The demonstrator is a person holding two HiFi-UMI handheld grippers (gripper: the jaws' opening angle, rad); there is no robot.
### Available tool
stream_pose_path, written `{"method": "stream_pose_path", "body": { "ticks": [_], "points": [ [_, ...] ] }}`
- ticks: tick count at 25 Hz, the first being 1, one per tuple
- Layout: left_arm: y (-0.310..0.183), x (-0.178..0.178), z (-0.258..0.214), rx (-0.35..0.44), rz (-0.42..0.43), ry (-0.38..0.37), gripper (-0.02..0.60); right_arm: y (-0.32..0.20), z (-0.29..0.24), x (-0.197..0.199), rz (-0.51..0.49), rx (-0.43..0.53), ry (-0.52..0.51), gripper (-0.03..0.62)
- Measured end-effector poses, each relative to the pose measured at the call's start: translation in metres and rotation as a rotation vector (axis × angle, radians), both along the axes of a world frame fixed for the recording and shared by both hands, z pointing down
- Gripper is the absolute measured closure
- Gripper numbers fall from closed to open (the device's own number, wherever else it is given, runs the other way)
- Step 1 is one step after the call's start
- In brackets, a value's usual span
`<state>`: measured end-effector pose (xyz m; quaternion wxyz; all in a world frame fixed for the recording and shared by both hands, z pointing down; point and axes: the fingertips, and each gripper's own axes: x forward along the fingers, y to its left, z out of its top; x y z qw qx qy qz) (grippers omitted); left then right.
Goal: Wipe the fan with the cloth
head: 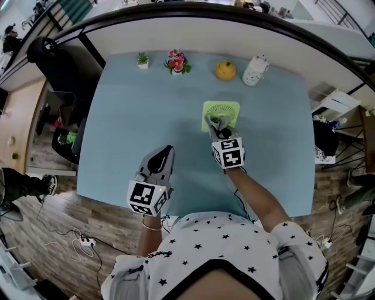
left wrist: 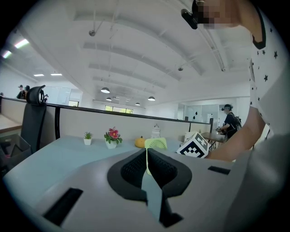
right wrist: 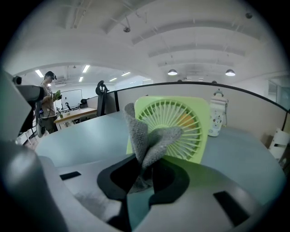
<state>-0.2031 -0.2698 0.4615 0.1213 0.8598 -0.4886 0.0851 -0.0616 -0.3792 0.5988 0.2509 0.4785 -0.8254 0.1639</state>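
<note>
A small light-green square fan (head: pixel 222 113) (right wrist: pixel 181 124) stands upright on the blue-grey table (head: pixel 146 129); the left gripper view shows it far off (left wrist: pixel 156 144). My right gripper (head: pixel 218 128) (right wrist: pixel 144 167) is shut on a grey cloth (right wrist: pixel 146 138) (head: pixel 215 122), whose folded end is at the fan's front grille, at its left part. My left gripper (head: pixel 162 157) (left wrist: pixel 147 167) is shut with nothing in it, above the table's near part, well left of the fan.
Along the table's far edge stand a small green plant (head: pixel 143 60), a pot of red flowers (head: pixel 176 62), an orange pumpkin-shaped thing (head: pixel 225 70) and a white patterned bottle (head: pixel 255 70). A black partition rail (head: pixel 234 17) runs behind. Cables and a power strip (head: pixel 87 241) lie on the floor at left.
</note>
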Motion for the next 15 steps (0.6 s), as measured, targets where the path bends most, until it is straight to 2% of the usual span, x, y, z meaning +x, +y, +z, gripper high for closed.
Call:
{"method": "stream_pose_path", "body": {
  "ticks": [11,15],
  "points": [
    [0.000,0.012,0.000,0.000,0.034,0.000,0.551,-0.004,-0.001,0.088,0.213,-0.010,-0.014,0.546],
    [0.000,0.014,-0.001,0.001,0.033,0.004,0.551,-0.003,0.001,0.105,0.255,-0.018,-0.010,0.546]
  ]
}}
